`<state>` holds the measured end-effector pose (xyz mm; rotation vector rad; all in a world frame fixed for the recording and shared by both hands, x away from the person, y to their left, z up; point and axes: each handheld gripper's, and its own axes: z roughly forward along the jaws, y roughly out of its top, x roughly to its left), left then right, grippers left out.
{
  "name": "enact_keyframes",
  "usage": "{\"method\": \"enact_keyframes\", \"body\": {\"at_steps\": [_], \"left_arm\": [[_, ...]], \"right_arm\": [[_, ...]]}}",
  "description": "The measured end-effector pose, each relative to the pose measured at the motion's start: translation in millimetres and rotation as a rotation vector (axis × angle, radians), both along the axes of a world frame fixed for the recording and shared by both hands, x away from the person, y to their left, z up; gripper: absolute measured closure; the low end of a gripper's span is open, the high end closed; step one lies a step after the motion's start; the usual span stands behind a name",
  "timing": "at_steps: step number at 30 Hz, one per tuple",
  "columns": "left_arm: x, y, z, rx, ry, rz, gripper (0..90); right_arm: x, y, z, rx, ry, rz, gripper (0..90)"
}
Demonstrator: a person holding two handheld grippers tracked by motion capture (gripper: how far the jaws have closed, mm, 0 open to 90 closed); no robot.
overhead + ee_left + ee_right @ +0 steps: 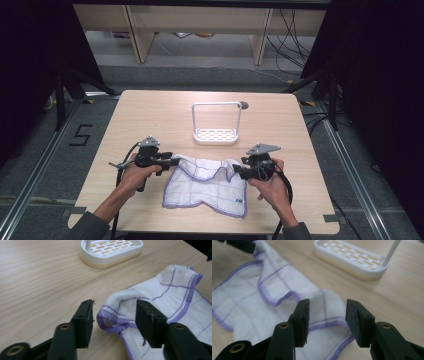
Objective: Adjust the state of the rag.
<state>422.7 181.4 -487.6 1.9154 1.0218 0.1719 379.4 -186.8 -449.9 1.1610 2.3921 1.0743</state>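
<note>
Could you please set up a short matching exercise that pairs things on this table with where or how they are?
Things:
1. cloth
2. white rack
3. left gripper
4. right gripper

States:
A. stands at the middle of the table, beyond the cloth
B. jaws open around a bunched purple-hemmed corner
C. lies rumpled between the two grippers
D. jaws open over a hemmed edge, near the rack's end

Pairs: 1-C, 2-A, 3-B, 4-D

A light wooden table (150, 107) stood on a grey carpeted floor (40, 150) marked with a black "5" (81, 135). Beyond it were pale wooden shelving legs (141, 35), loose black cables (292, 37) and dark curtains (380, 75) at both sides.
</note>
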Motion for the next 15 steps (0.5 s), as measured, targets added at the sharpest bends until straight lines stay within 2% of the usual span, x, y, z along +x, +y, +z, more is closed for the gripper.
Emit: {"method": "enact_keyframes", "body": {"at_steps": [1, 5, 6, 7, 8, 10, 13, 14, 15], "left_arm": [[-1.3, 2.1, 1.3, 0.009, -0.008, 0.002, 43.8], [-6.7, 9.3, 6.1, 0.044, -0.028, 0.022, 34.5], [-8.2, 13.1, 7.8, 0.064, -0.029, 0.024, 32.6], [-9.8, 14.8, 8.5, 0.061, -0.038, 0.039, 31.5], [-11.1, 17.3, 9.5, 0.061, -0.042, 0.043, 31.6], [-14.4, 21.2, 10.4, 0.050, -0.044, 0.053, 31.1], [-18.4, 24.1, 9.3, 0.060, -0.036, 0.034, 31.0], [-19.9, 23.8, 8.0, 0.076, -0.034, 0.021, 31.0], [-21.1, 21.5, 6.4, 0.061, -0.027, 0.025, 31.0]], "right_arm": [[-7.7, 1.6, -3.9, -0.007, 0.006, 0.027, 54.1], [-16.0, 10.8, -16.9, -0.003, 0.041, 0.029, 51.8], [-15.7, 11.9, -18.6, -0.027, 0.047, 0.043, 51.4], [-16.2, 16.8, -22.8, -0.023, 0.044, 0.044, 50.8], [-16.6, 19.9, -23.8, -0.032, 0.057, 0.047, 50.2], [-16.2, 25.6, -27.1, -0.060, 0.053, 0.051, 47.9], [-12.0, 35.7, -33.1, -0.080, 0.034, 0.030, 47.5], [-10.7, 37.2, -33.4, -0.095, 0.047, 0.032, 48.2], [-7.7, 40.3, -36.3, -0.116, 0.041, 0.022, 53.0]]}}
